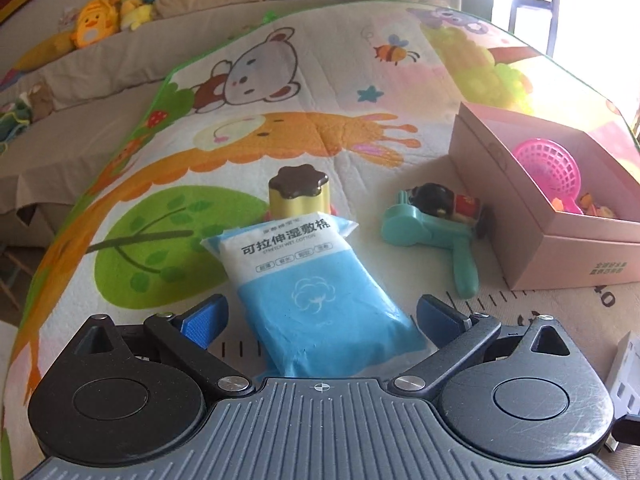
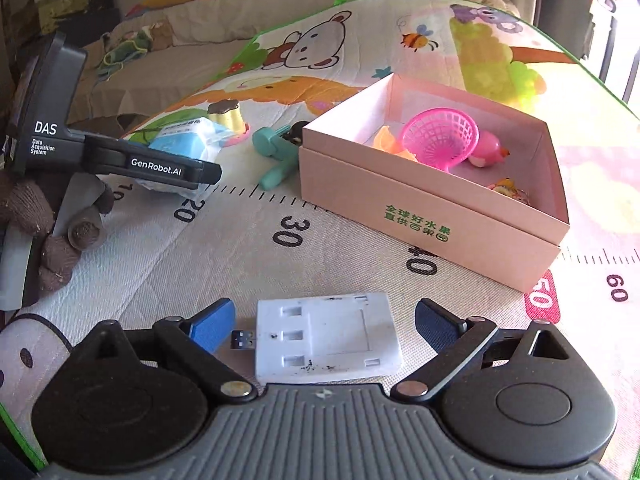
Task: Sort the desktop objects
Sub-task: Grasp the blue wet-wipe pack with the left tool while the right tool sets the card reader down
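Your left gripper [image 1: 320, 318] is released, its two blue fingers spread wide to either side of one blue and white pack of cotton pads [image 1: 310, 284] that lies on the play mat [image 1: 160, 160], touching neither finger. Just behind the pack stands one yellow bottle [image 1: 298, 196] with a dark flower-shaped cap, touching the pack's far end. To the right of it one teal handled toy [image 1: 432, 240] lies on the mat with one small dark-haired figure [image 1: 448, 202] resting on top of it. Your right gripper [image 2: 324, 326] is also released, and one white USB adapter [image 2: 328, 338] sits between its two fingers, its plug pointing at the left finger, with a gap on both sides. One pink cardboard box [image 2: 420, 208] stands open beyond it, holding one pink mesh basket [image 2: 440, 136], one pink bird toy [image 2: 490, 150], orange pieces you cannot count, and one small figure near the front right corner.
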{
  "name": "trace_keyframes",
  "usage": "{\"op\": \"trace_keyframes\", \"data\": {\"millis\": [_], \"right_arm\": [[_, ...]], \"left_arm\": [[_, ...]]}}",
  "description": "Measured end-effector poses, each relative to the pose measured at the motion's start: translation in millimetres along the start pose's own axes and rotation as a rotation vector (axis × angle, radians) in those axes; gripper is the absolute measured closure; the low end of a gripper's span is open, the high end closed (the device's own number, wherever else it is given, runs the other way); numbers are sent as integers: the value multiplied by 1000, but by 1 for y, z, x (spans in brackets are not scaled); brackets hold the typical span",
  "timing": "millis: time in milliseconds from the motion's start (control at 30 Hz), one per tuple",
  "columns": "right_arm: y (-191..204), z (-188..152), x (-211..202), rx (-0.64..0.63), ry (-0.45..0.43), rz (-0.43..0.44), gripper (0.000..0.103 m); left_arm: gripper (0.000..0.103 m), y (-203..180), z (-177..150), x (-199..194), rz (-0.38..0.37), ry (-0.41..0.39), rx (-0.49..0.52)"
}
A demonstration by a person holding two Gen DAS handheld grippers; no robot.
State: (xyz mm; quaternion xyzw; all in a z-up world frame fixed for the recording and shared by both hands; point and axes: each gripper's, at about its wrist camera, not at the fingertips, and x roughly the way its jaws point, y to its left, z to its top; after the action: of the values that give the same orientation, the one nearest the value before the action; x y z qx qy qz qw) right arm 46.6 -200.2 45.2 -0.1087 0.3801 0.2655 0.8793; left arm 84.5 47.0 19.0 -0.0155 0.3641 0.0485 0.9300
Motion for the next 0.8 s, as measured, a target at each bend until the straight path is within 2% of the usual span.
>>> {"op": "trace_keyframes", "data": {"millis": [33,67,200,367,533,600,667,800], "right_arm": [[-3,-2,-1,14,-9,-5,5],[-5,-3,-1,24,-12,-8,5],[-15,-10,1,84,-14,-16,3],[-23,-16,2,144,-28,-7,0],[-26,-21,0,160,-42,-6,0],[-27,-22,-1,164,-46,-7,0],[-29,-23,-2,175,-49,-10,0],[-29,-25,-4,185,-58,-13,0]], "left_arm": [[6,1,-1,0,1,3,-1],[19,1,-2,1,3,12,-1],[40,2,-6,-6,12,9,0],[42,-6,-21,-28,-9,2,44],[42,-16,-51,-65,-171,34,80],[39,-22,-63,-78,-198,34,118],[37,-26,-71,-85,-191,32,152],[22,-24,-74,-86,-119,17,181]]}}
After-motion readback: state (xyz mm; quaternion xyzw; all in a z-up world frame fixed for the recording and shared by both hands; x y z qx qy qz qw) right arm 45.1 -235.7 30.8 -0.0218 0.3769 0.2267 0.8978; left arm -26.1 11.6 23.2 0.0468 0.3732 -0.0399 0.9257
